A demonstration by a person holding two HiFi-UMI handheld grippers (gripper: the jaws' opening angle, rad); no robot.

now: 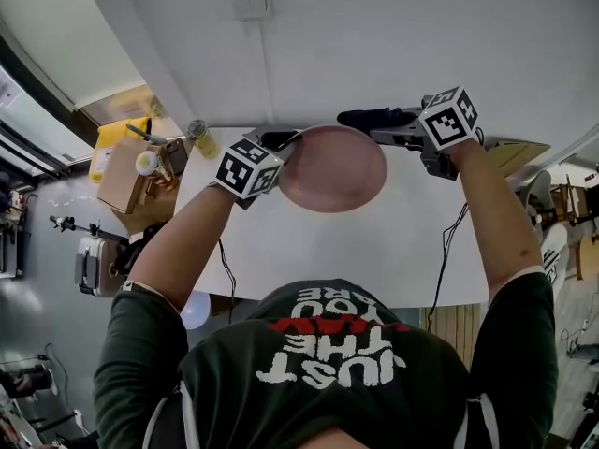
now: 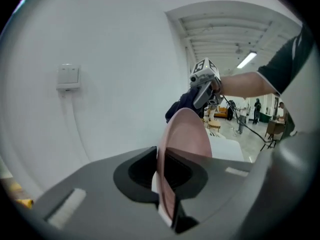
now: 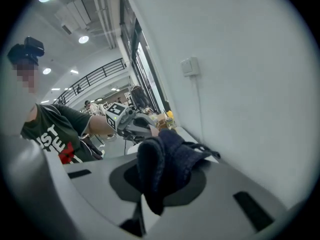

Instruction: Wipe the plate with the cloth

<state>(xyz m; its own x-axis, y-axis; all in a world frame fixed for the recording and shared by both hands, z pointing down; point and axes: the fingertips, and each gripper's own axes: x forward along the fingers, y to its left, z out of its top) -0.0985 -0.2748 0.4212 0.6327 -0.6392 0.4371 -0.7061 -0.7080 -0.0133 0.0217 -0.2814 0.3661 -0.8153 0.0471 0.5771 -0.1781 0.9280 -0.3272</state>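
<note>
A round pink plate (image 1: 332,167) is held up above the white table (image 1: 328,260), tilted toward me. My left gripper (image 1: 278,143) is shut on its left rim; in the left gripper view the plate (image 2: 186,134) stands edge-on between the jaws. My right gripper (image 1: 379,120) is shut on a dark blue cloth (image 1: 370,117), which sits at the plate's upper right edge. In the right gripper view the bunched cloth (image 3: 165,164) fills the jaws. The left gripper (image 3: 131,126) shows beyond it.
A white wall with a switch plate (image 1: 253,4) stands just behind the table. At the table's left end are a cardboard box (image 1: 126,176), a yellow item (image 1: 117,138) and a small bottle (image 1: 201,138). Cables (image 1: 449,241) hang off the table's right side.
</note>
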